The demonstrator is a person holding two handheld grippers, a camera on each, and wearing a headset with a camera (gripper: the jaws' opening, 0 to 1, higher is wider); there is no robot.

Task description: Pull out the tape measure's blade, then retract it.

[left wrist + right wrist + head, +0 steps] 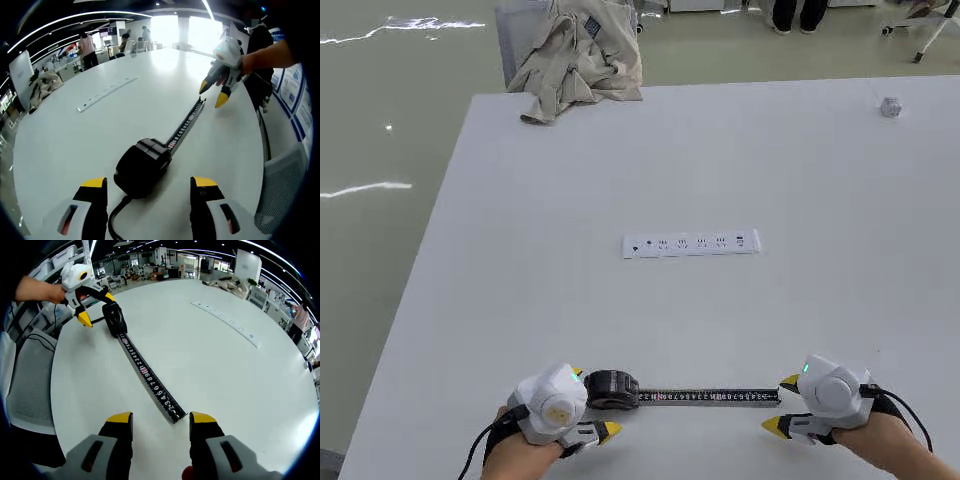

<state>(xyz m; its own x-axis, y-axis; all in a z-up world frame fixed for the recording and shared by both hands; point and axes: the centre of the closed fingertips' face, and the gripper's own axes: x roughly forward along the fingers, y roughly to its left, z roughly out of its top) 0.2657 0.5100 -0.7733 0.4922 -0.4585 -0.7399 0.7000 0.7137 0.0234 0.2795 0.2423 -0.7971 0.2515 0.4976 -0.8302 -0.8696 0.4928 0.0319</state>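
The black tape measure case (612,390) lies near the table's front edge, with its dark blade (710,397) drawn out flat to the right. My left gripper (594,402) stands open around the case (142,167), with a gap on each side; a black strap (116,216) trails back from the case. My right gripper (780,404) is open at the blade's tip (176,415), which lies between its yellow fingertips (120,418) without being pinched. The blade (145,374) runs back to the case (115,319) and the left gripper (96,309). The right gripper (212,94) hovers by the blade's end (200,102).
A white power strip (691,244) lies mid-table. A beige jacket (580,55) hangs over the far edge, and a small grey object (890,106) sits far right. A mesh chair (30,385) stands at the table's near side. People stand far back.
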